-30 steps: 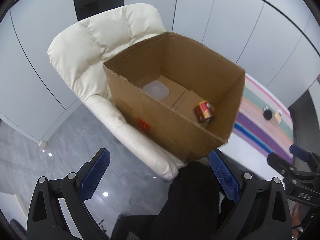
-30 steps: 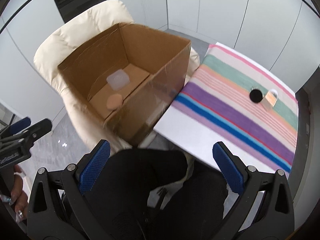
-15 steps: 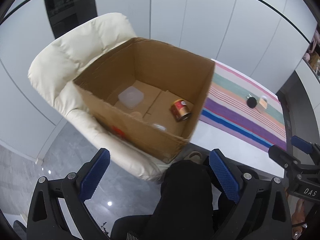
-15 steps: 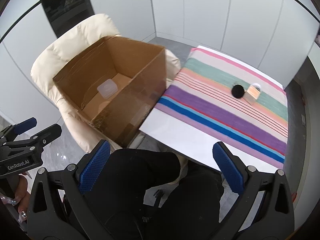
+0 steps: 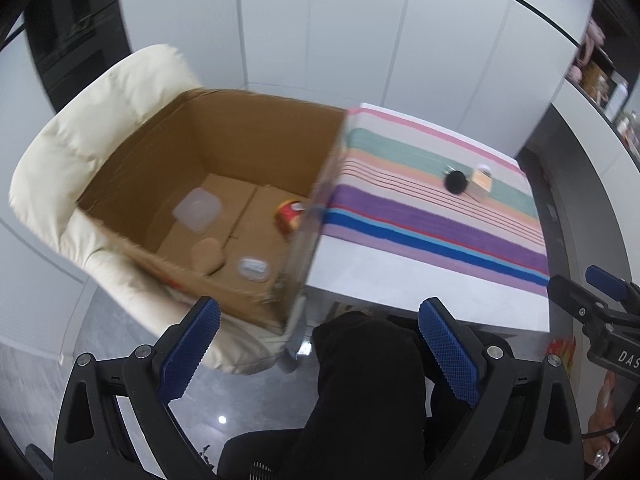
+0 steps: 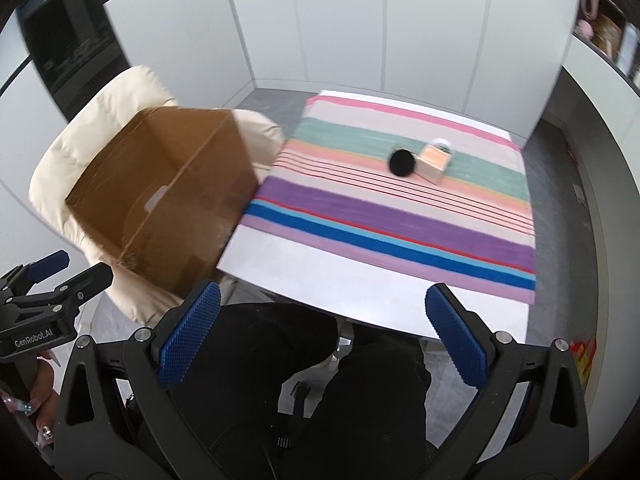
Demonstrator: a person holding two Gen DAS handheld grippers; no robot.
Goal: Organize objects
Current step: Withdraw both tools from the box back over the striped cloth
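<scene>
L wrist view: left gripper (image 5: 318, 346) spread wide, nothing between its 2 blue pads (image 5: 191, 348), hanging over the person's black-clad lap. 1 cardboard box (image 5: 224, 152) sits open on 1 cream armchair (image 5: 92, 128), just beside the table (image 5: 400, 276). In the box, 4 items: 1 clear lid (image 5: 197, 210), 1 red can (image 5: 289, 216) on its side by the right wall, 1 tan oval piece (image 5: 207, 255), 1 small clear oval (image 5: 253, 267). On the striped cloth (image 5: 432, 216) at far side: 1 black round thing (image 5: 455, 181) touching or just beside 1 small peach box (image 5: 481, 179). Vs 0.5 s ago, view has swung right: box now sits left of frame, more tabletop shows. R wrist view: right gripper (image 6: 320, 330) also wide apart, empty, over the lap; left gripper's tip shows at the left edge. Same 1 box (image 6: 168, 200), seen from outside, contents mostly hidden; 1 black round thing (image 6: 402, 162) and 1 peach box (image 6: 434, 162) with 1 white-topped item (image 6: 443, 145) behind it. Vs 0.5 s ago, table is more central, cloth items look nearer.
</scene>
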